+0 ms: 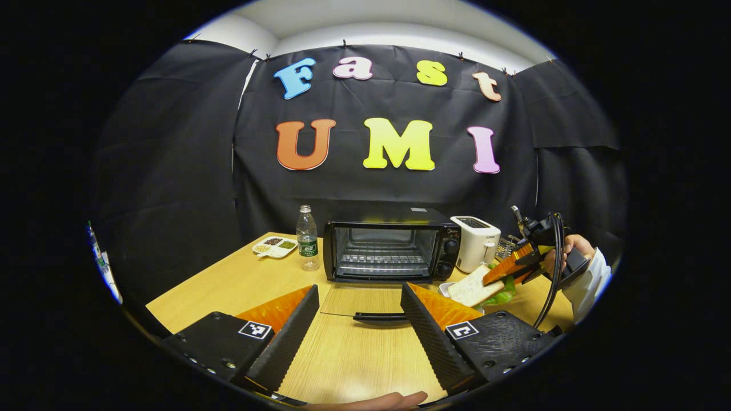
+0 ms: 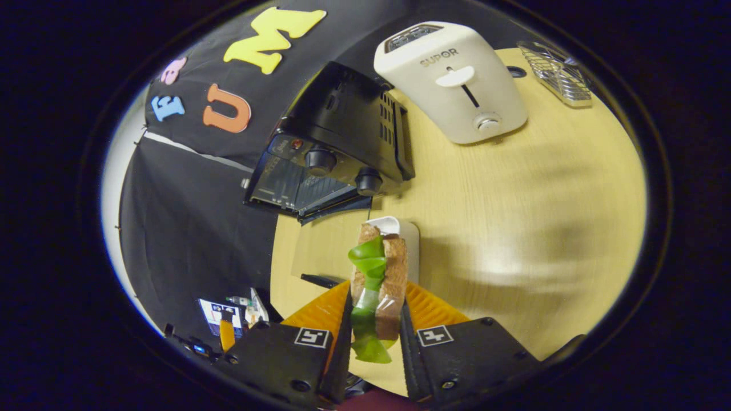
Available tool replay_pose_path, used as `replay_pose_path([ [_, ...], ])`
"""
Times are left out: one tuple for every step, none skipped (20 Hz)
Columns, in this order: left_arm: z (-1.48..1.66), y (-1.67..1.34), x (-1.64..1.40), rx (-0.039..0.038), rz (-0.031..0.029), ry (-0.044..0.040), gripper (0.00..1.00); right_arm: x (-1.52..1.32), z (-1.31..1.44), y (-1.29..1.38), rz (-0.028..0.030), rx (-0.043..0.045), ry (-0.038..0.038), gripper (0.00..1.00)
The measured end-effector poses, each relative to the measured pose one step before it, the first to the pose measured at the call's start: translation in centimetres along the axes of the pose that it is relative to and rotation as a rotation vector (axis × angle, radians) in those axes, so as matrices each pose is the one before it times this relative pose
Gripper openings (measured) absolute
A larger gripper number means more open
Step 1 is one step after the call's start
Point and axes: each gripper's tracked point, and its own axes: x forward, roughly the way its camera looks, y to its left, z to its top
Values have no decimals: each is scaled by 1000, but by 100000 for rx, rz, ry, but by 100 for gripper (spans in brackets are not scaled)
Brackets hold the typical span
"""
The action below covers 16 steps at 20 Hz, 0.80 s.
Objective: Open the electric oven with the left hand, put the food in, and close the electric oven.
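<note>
Two appliances on wooden desk (image 1: 348, 354): black electric oven (image 1: 391, 251), glass door (image 1: 365, 301) dropped flat, white toaster (image 1: 476, 242) just beside. Clear plastic bottle (image 1: 308, 238), white divided snack dish (image 1: 274, 246) near oven. Left gripper (image 1: 360, 319) fingers spread, empty, before door. Right gripper (image 2: 374, 331) fingers clamped on brown-bread lettuce sandwich (image 2: 378, 279), above white plate (image 2: 408, 240). Right gripper view adds wire rack (image 2: 557, 71).

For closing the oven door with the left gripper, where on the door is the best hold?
Take the black handle bar along the free edge of the oven door, which lies folded down flat on the table. Come from the front, where the open left gripper already faces it, jaws above and below the bar's middle, then swing up.
</note>
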Motion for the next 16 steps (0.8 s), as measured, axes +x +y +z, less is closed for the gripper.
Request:
replay_pose_path([
  [-133,52,25,-330,-677,-181,95,-533,-379,554,-104,-807,-2167,42],
  [-33,8,21,-254,-761,-548,95,-343,-350,675,135,-1083,-2550,42],
  [-181,23,0,-449,-950,-322,95,-330,-585,800,361,-1153,-2492,42],
  [-121,191,163,-725,-793,-264,95,-167,-644,918,978,-216,-2178,42],
  [-83,187,51,-781,-649,25,95,-71,-905,1069,1475,-96,-1738,42],
  [-147,220,84,-662,-552,68,95,129,-838,931,1764,298,-1694,42],
  [21,140,4,-437,-514,-72,95,316,-897,838,1514,236,-1655,42],
  [80,220,114,166,-585,-225,86,473,-820,600,833,484,-1395,42],
  [136,240,-65,1267,-1000,-441,95,501,-759,522,645,1058,-1889,42],
  [236,576,-158,1475,478,-878,95,717,-365,623,1031,1951,-3484,42],
  [208,780,-76,790,1284,-173,95,749,-419,566,1100,1675,-2702,42],
  [10,731,-122,244,647,-229,95,967,-342,672,1584,1906,-2554,42],
  [176,602,-146,-421,368,-654,95,945,-211,860,2100,1981,-3233,42],
  [76,259,-250,-642,-173,-292,95,1156,-68,795,2261,1747,-4021,42],
  [36,220,-71,-294,-366,607,95,1062,-185,616,1277,1560,-3411,42],
  [-126,275,-153,529,-362,521,95,1226,-63,418,495,1843,-3645,42],
])
